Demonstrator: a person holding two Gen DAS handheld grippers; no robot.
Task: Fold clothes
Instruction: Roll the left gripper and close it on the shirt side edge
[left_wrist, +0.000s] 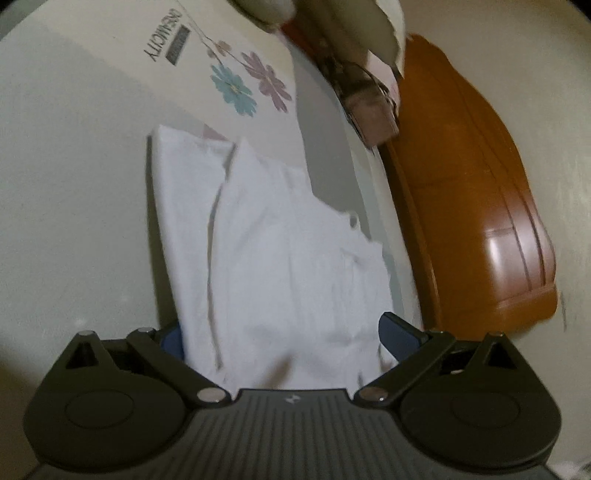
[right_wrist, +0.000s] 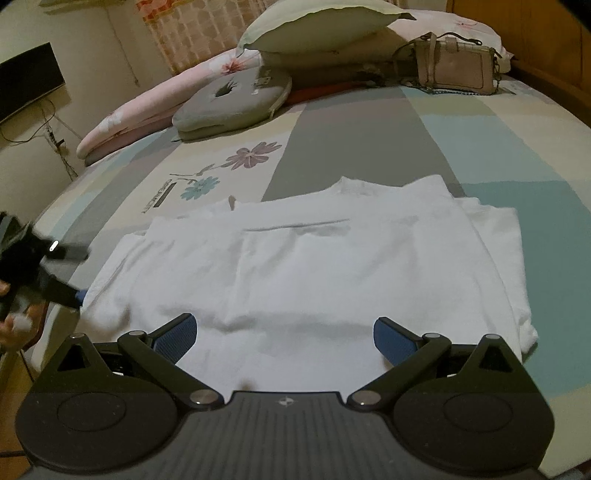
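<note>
Bedroom light is dim and yellowish; the bed (right_wrist: 369, 147) under its patchwork cover of grey, cream and pale blue serves as my folding place, with pillows (right_wrist: 317, 29), a grey cushion (right_wrist: 236, 99) and a beige handbag (right_wrist: 458, 66) pushed to the far end, I'd guess to keep the middle free. My white shirt (right_wrist: 314, 266) lies flat near the bed's near edge, its sides apparently already turned in so it reads as a rough rectangle, collar end away from me; that placement keeps it within easy reach of both tools. My right tool (right_wrist: 284, 334) hovers low over the near hem, blue pads (right_wrist: 393, 338) spread wide apart and holding nothing; I can't tell whether they touch the cloth. My left tool (left_wrist: 284, 332) sits at the shirt's left edge, likewise spread, with fabric lying between the fingers but not pinched; from the right wrist view it shows at the left (right_wrist: 79, 295), just beside the cloth. I judge the next step is to grip the hem at both corners and carry it toward the collar; a wooden headboard (left_wrist: 480, 184) stands beyond.
</note>
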